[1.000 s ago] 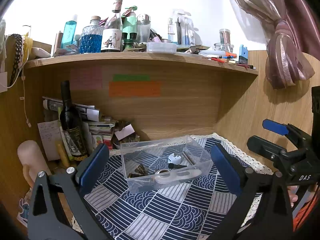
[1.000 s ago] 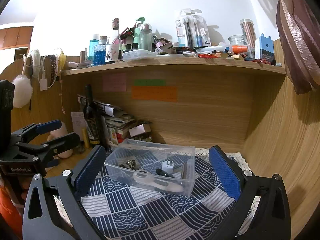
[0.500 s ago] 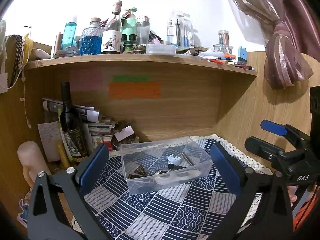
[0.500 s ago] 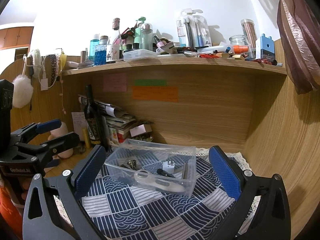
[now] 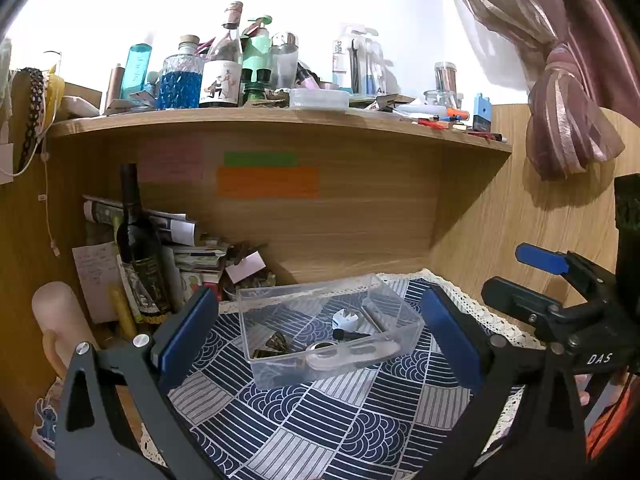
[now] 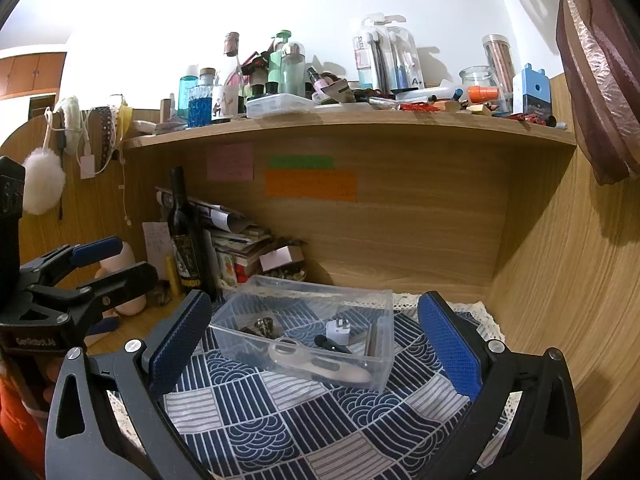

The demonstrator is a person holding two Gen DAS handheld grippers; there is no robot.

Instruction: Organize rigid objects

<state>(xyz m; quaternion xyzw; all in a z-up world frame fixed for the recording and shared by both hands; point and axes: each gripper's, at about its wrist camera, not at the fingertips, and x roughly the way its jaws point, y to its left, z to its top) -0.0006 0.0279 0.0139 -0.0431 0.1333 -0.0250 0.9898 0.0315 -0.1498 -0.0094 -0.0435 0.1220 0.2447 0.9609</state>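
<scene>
A clear plastic box [image 5: 260, 376] [image 6: 380, 376] sits on a blue patterned cloth. Inside lie a white plug [image 5: 345, 319] [image 6: 338, 329], a metal rod [image 5: 372, 317] [image 6: 370, 339], a clear plastic piece [image 5: 352, 354] [image 6: 316, 362], a black part [image 5: 348, 334] and small dark metal bits [image 5: 278, 343] [image 6: 264, 325]. My left gripper [image 5: 320, 336] is open and empty, held back from the box. My right gripper [image 6: 314, 344] is open and empty too, also short of the box. Each gripper shows at the edge of the other's view.
A dark wine bottle [image 5: 138, 248] [image 6: 186, 236] and stacked papers [image 6: 236, 236] stand at the back left. A wooden shelf [image 5: 280, 118] crowded with bottles runs above. A wood wall [image 6: 560, 280] closes the right side. A curtain [image 5: 568, 128] hangs at the upper right.
</scene>
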